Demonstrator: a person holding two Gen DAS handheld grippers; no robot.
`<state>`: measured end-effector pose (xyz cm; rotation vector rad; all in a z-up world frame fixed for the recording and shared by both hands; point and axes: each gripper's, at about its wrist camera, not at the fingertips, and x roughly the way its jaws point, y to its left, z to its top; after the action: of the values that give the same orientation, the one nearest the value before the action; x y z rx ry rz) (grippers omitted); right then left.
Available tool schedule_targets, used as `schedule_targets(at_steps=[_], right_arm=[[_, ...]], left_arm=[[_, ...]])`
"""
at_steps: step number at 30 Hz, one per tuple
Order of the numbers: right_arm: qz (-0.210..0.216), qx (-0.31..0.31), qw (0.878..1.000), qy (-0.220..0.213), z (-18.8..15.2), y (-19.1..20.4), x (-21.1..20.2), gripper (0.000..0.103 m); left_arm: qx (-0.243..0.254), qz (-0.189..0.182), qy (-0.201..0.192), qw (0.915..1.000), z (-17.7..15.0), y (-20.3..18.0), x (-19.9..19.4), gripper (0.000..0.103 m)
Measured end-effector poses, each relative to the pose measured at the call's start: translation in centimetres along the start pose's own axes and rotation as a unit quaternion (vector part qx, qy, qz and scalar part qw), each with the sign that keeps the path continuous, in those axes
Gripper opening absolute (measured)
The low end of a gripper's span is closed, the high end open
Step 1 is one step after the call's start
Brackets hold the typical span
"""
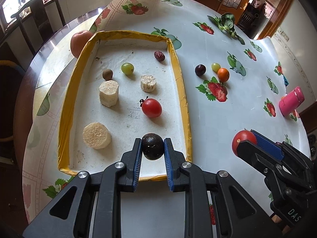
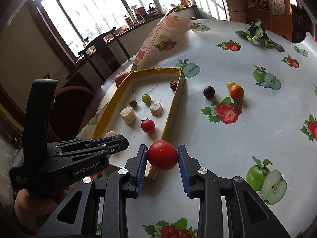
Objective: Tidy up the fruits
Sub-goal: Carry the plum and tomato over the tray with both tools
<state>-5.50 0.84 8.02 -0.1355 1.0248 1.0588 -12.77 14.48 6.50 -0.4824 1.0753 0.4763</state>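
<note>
My left gripper (image 1: 153,145) is shut on a dark round plum (image 1: 153,146), held over the near end of the yellow-rimmed tray (image 1: 183,91). My right gripper (image 2: 162,156) is shut on a red tomato (image 2: 162,154) just right of the tray's near corner (image 2: 156,173); in the left wrist view that tomato (image 1: 242,140) shows at the right. Inside the tray lie a small tomato (image 1: 151,108), a green grape (image 1: 127,68), a red date (image 1: 159,55), a brown longan (image 1: 107,74) and three pale cut pieces (image 1: 109,96).
On the fruit-print tablecloth right of the tray sit a dark plum (image 1: 200,69), a green grape (image 1: 215,67) and a small orange (image 1: 223,74). An apple (image 1: 79,42) rests behind the tray's left corner. A pink cup (image 1: 291,101) and leafy greens (image 1: 227,22) lie farther off.
</note>
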Motion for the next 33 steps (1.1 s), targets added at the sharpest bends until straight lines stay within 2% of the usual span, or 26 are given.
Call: schedule_targets(at_steps=[20,33], right_arm=[[0.011,-0.009,1.0,0.024,0.0,1.5,2.8,0.032],[0.003,-0.026,0.999,0.033,5.0,2.4,8.9,0.032]], left_arm=[[-0.017,-0.002,0.026,0.9995,-0.5,2.2,2.0,0.019],[-0.03,-0.017,0.046,0.9983,0.1,2.5,4.2,0.019]])
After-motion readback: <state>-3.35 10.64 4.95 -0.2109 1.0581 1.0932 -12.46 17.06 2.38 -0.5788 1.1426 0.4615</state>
